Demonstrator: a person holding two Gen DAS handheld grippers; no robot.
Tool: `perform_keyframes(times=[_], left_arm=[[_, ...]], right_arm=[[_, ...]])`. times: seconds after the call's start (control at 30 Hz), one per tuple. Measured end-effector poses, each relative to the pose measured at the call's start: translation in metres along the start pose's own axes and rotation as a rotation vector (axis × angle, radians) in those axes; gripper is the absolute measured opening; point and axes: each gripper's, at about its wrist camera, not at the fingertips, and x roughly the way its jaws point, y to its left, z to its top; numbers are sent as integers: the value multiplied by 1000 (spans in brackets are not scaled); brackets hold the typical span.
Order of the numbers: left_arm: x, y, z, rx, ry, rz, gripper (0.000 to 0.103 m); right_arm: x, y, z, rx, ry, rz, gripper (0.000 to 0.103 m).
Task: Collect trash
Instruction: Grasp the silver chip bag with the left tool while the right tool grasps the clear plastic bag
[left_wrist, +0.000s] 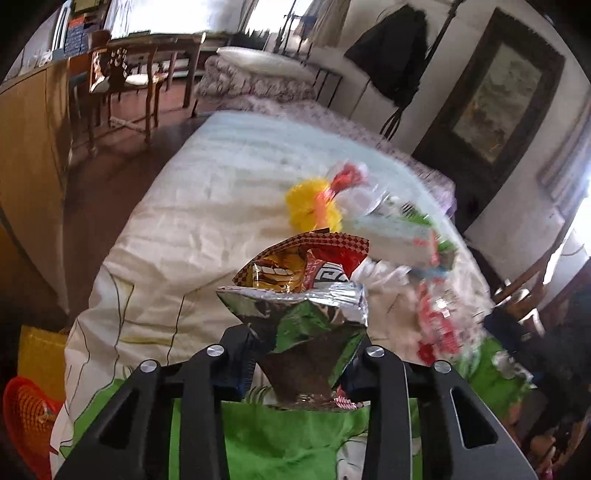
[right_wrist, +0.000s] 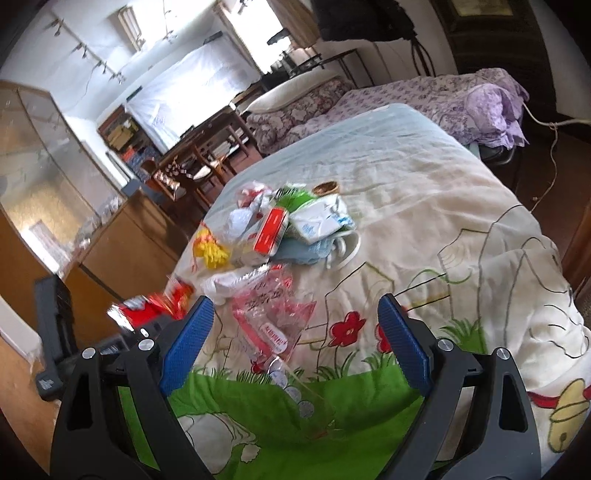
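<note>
Left gripper (left_wrist: 301, 363): clamping a crumpled foil snack bag (left_wrist: 306, 325) between its pads, low centre of the left wrist view.
Right gripper (right_wrist: 295, 343): standing wide apart, gripping nothing, over a clear plastic wrapper (right_wrist: 271, 314).
Trash pile (right_wrist: 280, 225): lying mid-frame on the bedspread (right_wrist: 424, 221).
Orange basket (left_wrist: 26, 417): sitting at lower left.

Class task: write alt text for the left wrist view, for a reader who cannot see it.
The left gripper has its jaws clamped on a crumpled foil snack bag, lifted above a bed covered with a cartoon-print quilt. More wrappers and something yellow lie scattered further along the bed, and an orange basket sits at lower left.
</note>
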Motion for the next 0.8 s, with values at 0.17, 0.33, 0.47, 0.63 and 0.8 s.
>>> perform_keyframes(times=[0.17,0.33,0.47,0.63,0.8], left_arm=[[-8,-3,0,0,-44,-24,35],[-13,-3,0,-10,-54,-52,35],[-13,-4,2,-6,-53,-59,35],[-13,-5,2,-4,-53,-61,35],[-14,-5,2,-3,-56,-60,35]], right_arm=[[12,12,-7,-68,57,-28,87],[15,19,-9,-116,51,-57,87],[19,27,-11,-161,41,-74,87],[36,38,-15,-226,75,-147,87],[38,35,-15,-200,92,-133,37]])
